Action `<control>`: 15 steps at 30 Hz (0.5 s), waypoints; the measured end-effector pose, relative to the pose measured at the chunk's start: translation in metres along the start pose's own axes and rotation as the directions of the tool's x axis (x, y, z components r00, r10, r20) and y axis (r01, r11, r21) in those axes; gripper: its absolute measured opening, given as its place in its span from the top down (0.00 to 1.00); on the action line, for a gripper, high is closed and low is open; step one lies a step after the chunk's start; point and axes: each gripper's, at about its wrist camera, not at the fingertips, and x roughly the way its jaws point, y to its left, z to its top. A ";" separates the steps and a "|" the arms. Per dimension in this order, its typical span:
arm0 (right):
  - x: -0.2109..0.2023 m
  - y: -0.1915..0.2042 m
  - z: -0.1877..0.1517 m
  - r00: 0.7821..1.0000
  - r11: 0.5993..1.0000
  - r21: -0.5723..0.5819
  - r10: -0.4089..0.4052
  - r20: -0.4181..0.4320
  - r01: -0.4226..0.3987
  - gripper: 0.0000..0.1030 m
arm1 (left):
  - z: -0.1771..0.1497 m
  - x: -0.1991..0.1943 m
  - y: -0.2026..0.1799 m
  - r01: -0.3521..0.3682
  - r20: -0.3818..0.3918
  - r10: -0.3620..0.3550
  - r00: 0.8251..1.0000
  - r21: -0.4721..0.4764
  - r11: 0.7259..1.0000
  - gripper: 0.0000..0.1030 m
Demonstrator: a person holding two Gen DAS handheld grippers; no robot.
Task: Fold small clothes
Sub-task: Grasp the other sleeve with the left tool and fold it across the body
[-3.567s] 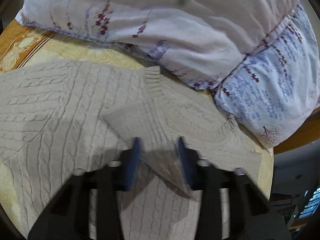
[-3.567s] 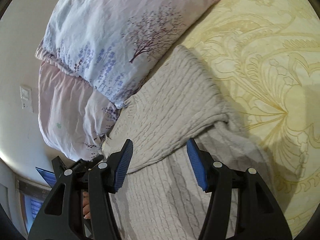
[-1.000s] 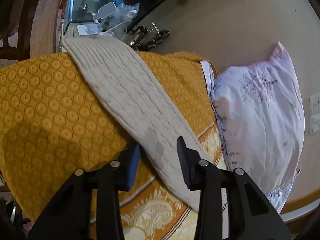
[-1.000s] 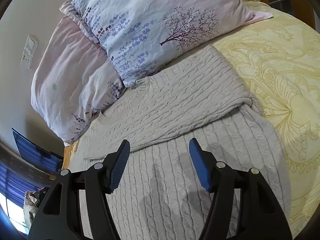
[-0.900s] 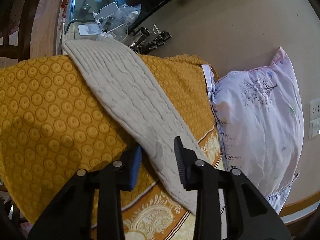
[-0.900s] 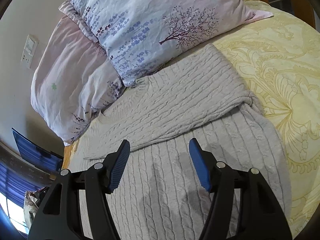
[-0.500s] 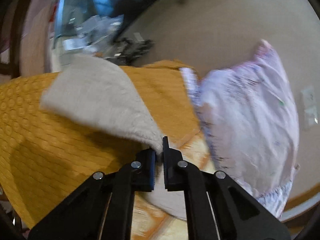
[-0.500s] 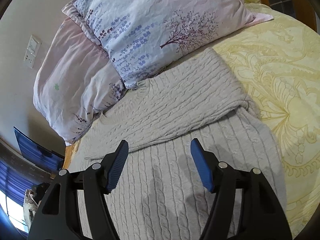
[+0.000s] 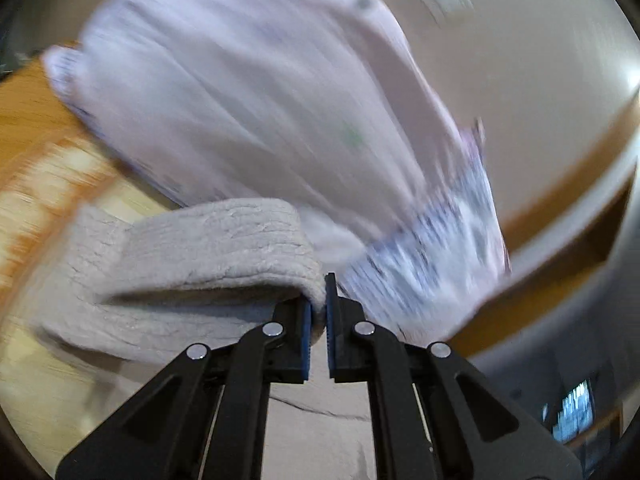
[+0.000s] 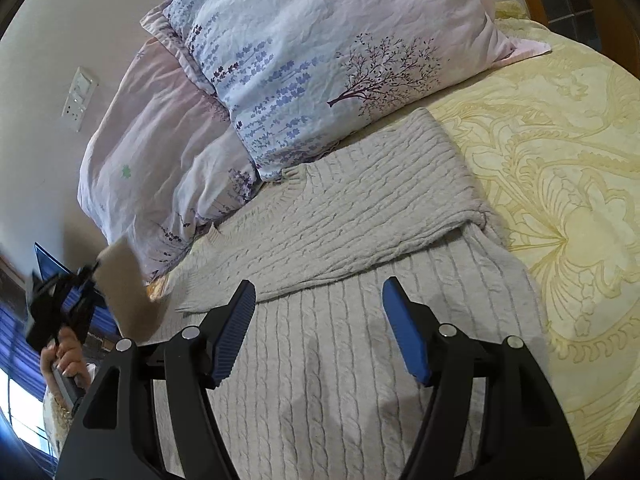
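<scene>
We see a pale grey cable-knit sweater (image 10: 360, 320) lying flat on the yellow patterned bedspread (image 10: 568, 184), just below two flowered pillows (image 10: 320, 60), with one sleeve (image 10: 360, 216) folded across its chest. Our left gripper (image 9: 318, 312) is clamped on the other sleeve (image 9: 216, 248), lifting it. Our right gripper (image 10: 320, 328) hovers over the sweater, jaws wide apart and empty.

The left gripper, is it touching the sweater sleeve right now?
Touching. In the left wrist view the left gripper has its jaws shut on the edge of the knit sweater sleeve, the fabric pinched between the blue pads.
</scene>
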 end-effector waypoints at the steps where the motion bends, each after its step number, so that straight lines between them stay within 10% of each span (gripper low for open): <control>1: -0.001 -0.001 0.000 1.000 1.000 -0.003 -0.001 0.000 0.001 0.34 | -0.009 0.014 -0.007 0.008 -0.027 -0.008 1.000 0.008 1.000 0.95; 9: -0.001 -0.003 0.002 1.000 0.999 -0.028 -0.022 -0.015 0.021 0.34 | -0.086 0.117 -0.024 -0.030 -0.285 0.051 0.957 0.076 0.997 0.90; 15: 0.003 0.015 0.009 0.999 0.994 -0.102 -0.029 -0.031 0.026 0.34 | -0.107 0.107 -0.025 0.030 -0.392 0.038 0.919 0.167 0.986 0.55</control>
